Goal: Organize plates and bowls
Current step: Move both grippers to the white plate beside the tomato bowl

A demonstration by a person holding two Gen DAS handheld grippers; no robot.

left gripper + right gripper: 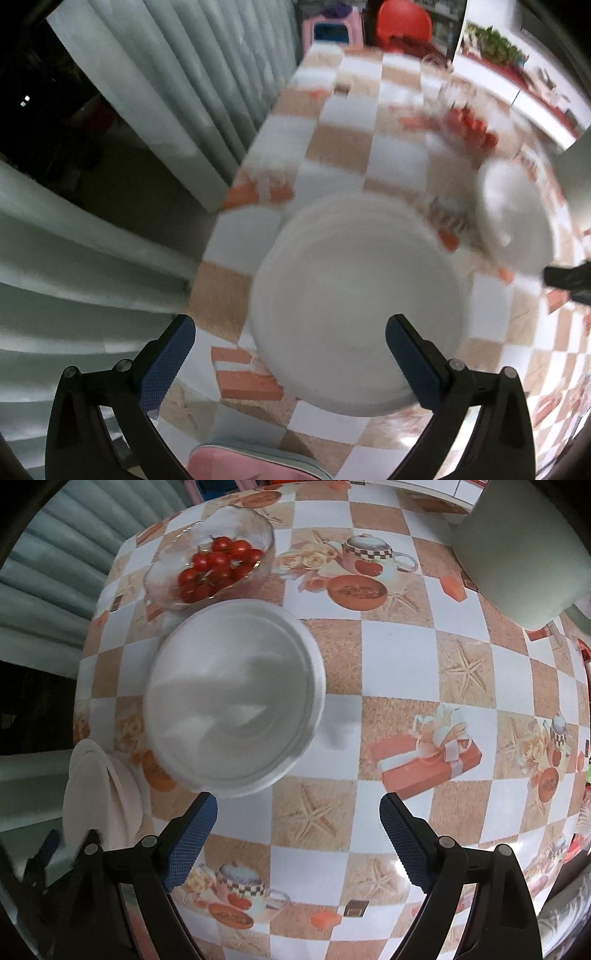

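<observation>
A stack of white plates (pixel 354 299), blurred, lies on the checkered tablecloth near the table's left edge. My left gripper (pixel 290 328) hovers over it, open; its right finger overlaps the plates' rim and its left finger stands off the stack. A white bowl (pixel 236 698) sits upright on the table, also seen in the left wrist view as the white bowl (pixel 513 218) to the right of the plates. My right gripper (pixel 299 808) points down, open and empty, just short of the bowl's near rim. The plates (pixel 99 794) show at the left in the right wrist view.
A glass bowl of cherry tomatoes (pixel 214 565) stands just beyond the white bowl. A pale green object (pixel 517 554) rises at the far right. The table's edge (pixel 207 266) runs left of the plates, with curtains beyond. A pink stool (pixel 251 461) is below.
</observation>
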